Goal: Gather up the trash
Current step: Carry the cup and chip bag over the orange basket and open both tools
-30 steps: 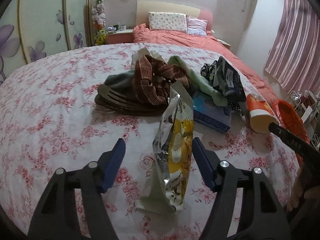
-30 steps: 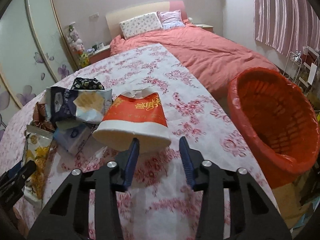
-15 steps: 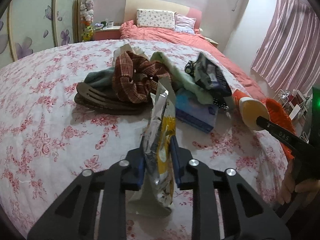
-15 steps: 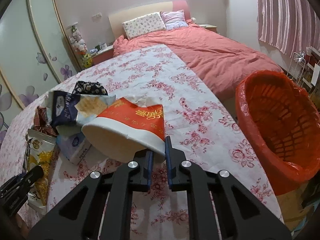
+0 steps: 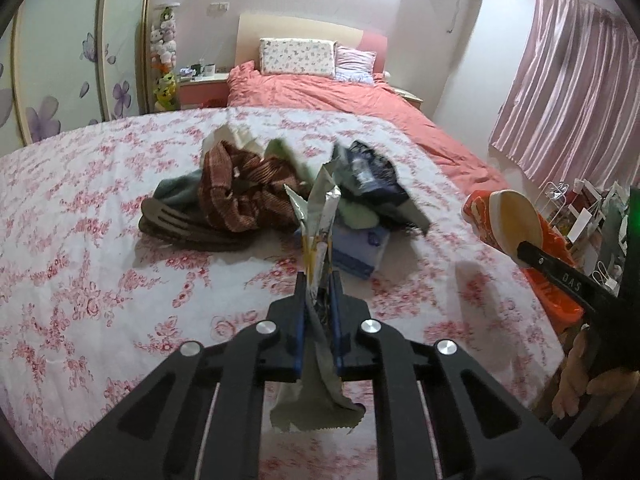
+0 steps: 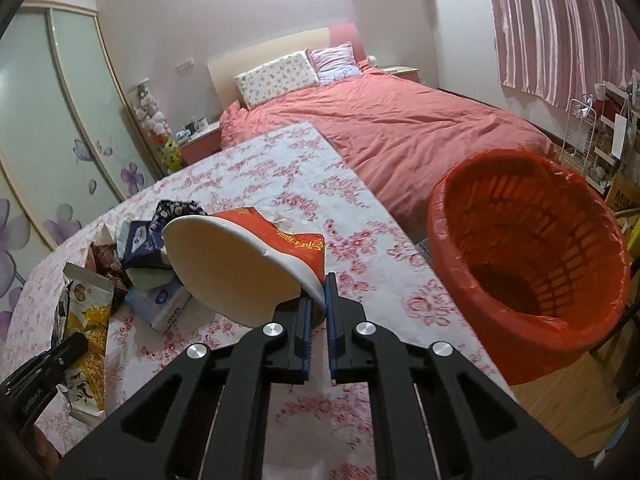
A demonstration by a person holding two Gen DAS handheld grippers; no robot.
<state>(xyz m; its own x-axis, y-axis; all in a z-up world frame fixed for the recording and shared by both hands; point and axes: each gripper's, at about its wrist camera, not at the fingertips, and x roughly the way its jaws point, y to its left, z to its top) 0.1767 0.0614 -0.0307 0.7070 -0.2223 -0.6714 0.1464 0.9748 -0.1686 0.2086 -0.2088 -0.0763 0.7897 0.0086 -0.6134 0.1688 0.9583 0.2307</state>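
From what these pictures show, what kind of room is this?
Most likely a home bedroom: a bed with a salmon-pink quilt, two pillows against its headboard, and pink pleated curtains.

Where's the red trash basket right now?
In the right wrist view the red trash basket stands off the floral table's right edge, right of the noodle cup held in the right tool.
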